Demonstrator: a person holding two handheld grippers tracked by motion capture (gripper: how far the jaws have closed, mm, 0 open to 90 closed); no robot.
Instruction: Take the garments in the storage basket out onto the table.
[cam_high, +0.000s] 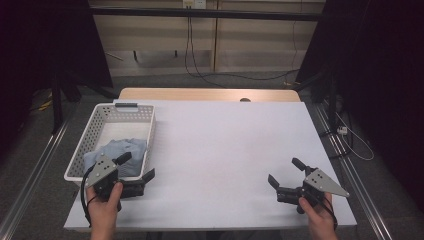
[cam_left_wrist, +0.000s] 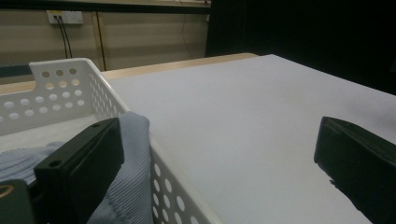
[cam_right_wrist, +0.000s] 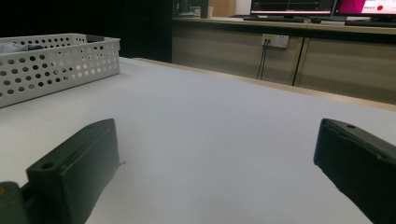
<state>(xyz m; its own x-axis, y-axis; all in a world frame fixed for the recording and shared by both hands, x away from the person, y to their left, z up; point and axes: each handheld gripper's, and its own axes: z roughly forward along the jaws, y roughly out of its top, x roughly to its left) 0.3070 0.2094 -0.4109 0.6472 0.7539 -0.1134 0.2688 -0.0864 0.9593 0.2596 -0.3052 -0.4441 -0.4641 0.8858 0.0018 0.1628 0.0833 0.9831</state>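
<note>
Left gripper (cam_high: 136, 166): my fingers (cam_left_wrist: 81, 163) spread wide, holding nothing, straddling the near right wall of the white perforated plastic basket (cam_high: 90, 131). One finger sits over the crumpled light-blue ribbed cloth (cam_high: 120, 152) lying at the basket's near end, the other outside over the white table (cam_high: 225, 150). Right gripper (cam_high: 286, 172): fingers (cam_right_wrist: 74, 168) equally wide, empty, low over bare table, well apart from the basket.

Perforated basket (cam_high: 115, 112) sits at table's (cam_high: 225, 150) left edge, folded cloth (cam_high: 120, 152) inside at near end. Left gripper (cam_high: 139, 167) straddles basket's near right wall, one jaw over cloth, other over table. Right gripper (cam_high: 285, 170) rests low near table's front right corner, well apart from basket.
</note>
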